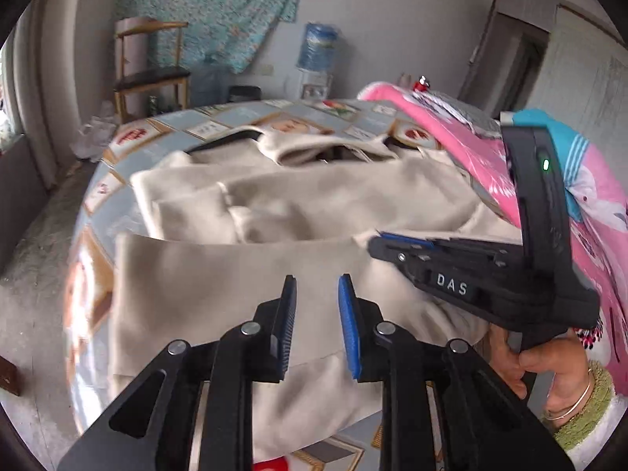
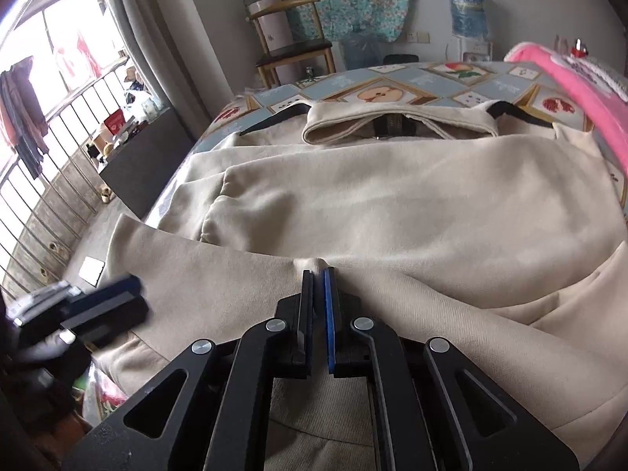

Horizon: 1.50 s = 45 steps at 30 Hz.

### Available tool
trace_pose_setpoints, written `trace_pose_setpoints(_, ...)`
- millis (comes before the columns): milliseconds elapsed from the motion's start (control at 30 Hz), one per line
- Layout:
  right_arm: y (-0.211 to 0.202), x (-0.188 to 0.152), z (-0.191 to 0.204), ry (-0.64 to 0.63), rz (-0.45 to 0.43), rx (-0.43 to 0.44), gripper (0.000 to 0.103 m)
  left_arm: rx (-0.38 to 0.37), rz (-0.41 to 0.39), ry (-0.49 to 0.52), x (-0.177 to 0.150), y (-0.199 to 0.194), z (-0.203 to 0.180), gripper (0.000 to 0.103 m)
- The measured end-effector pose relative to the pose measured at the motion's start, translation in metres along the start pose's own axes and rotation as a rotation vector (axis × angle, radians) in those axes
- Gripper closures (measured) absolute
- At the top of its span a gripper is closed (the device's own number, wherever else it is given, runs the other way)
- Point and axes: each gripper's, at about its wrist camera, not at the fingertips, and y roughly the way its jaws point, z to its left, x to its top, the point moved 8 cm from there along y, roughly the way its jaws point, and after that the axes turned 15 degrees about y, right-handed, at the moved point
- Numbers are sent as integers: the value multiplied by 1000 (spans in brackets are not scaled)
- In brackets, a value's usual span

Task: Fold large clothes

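A large beige sweatshirt lies spread on the table, collar at the far side, its near hem folded up over the body. My left gripper hovers over the near fold with a clear gap between its blue pads and nothing between them. To its right a hand holds my right gripper, its tip at the fold's edge. In the right wrist view the right gripper is shut on a small pinch of the sweatshirt. The left gripper shows blurred at the left, above the hem.
The table wears a fruit-patterned cloth. A pink blanket is heaped along the right edge. Beyond the table stand a wooden chair and a water dispenser. A barred window is at the left.
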Motion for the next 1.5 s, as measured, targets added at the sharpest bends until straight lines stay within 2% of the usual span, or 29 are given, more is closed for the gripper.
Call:
trace_pose_setpoints(100,-1,4,-9,88,57,83,97,-52,49,-30,2,27,-12,85)
trace_pose_setpoints(167,-5,6,-15,136,84,136,93,-38,80,-29,1,39,-13,90)
trace_pose_setpoints(300,-33,15,-33,137,54,86,85,-27,112,-57,-5,47,-10,97)
trace_pose_setpoints(367,-62,25,-46,131,-11,75,71,-23,116,-59,-8,49,-9,99)
trace_pose_setpoints(433,-92,37,-70,112,-97,-7,62,-15,116,-51,-9,50,-9,100)
trace_pose_setpoints(500,-114,45,-100,84,-160,-128,52,-2,118,-38,-8,51,-10,100)
trace_pose_setpoints(533,-118,46,-113,71,-161,-178,48,4,118,-30,-8,50,-10,100)
trace_pose_setpoints(633,-104,42,-146,20,-86,-318,48,15,121,-13,-8,50,-11,100)
trace_pose_setpoints(733,-79,37,-158,-73,-42,-422,48,20,124,-17,-8,50,-10,102)
trace_pose_setpoints(800,-70,33,-162,-118,-40,-450,61,19,124,-23,-8,50,-9,102)
trace_pose_setpoints(867,-70,34,-163,-121,-49,-435,98,23,124,-21,-8,49,-10,102)
trace_pose_setpoints(933,-84,39,-158,-93,-99,-399,100,30,124,-12,-8,49,-11,102)
trace_pose_setpoints(1033,-126,54,-146,-64,-262,-353,101,36,125,-3,-8,49,-11,102)
trace_pose_setpoints(1100,-151,65,-154,12,-346,-320,101,35,124,-3,-8,49,-10,102)
trace_pose_setpoints(1133,-155,69,-164,68,-352,-293,101,34,122,-5,-7,49,-10,102)
trace_pose_setpoints(1233,-130,71,-196,195,-284,-244,101,35,122,-4,-7,49,-10,102)
trace_pose_setpoints(1367,-77,57,-217,215,-173,-318,101,41,123,3,-7,49,-11,102)
trace_pose_setpoints(1433,-76,56,-215,204,-174,-348,101,45,122,2,-7,49,-11,102)
trace_pose_setpoints(1500,-88,59,-206,204,-192,-368,91,47,122,3,-7,49,-11,102)
